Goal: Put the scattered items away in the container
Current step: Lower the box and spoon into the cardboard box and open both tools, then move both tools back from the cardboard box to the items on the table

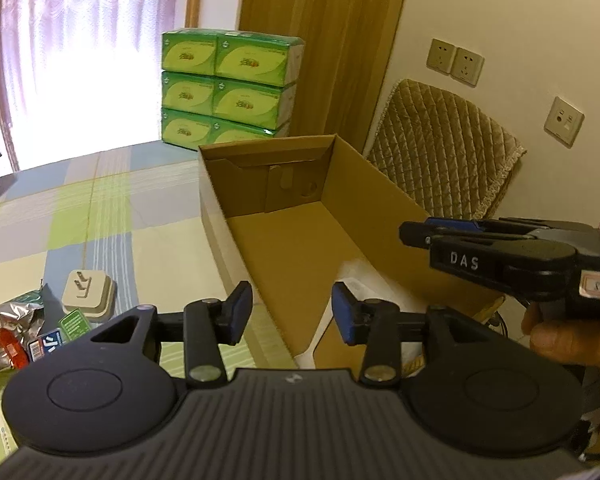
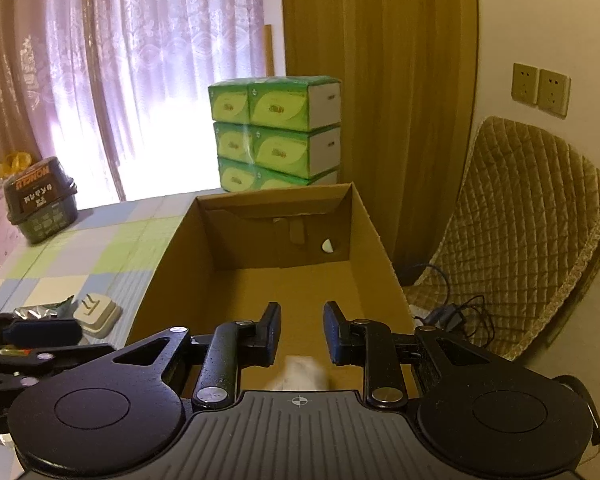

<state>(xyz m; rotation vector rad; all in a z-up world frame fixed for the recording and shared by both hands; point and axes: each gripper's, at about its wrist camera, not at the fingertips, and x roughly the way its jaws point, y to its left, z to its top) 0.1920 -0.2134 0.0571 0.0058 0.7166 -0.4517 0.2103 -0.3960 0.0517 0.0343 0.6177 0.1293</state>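
**Open box, crowded left corner**

The cardboard box (image 2: 364, 240) is open on top, its far floor bare; only a white item (image 2: 300, 372) lies at the near end. Left of the box wall, a plug adapter (image 1: 90, 294) and foil packets (image 1: 16, 328) crowd the tabletop (image 1: 100, 208); beyond them it lies bare. A stack of tissue packs (image 2: 276, 136) blocks the far end.

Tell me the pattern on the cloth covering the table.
The tablecloth is checked in pale blue, green, cream and grey, with fine stripes; the left wrist view shows it best.
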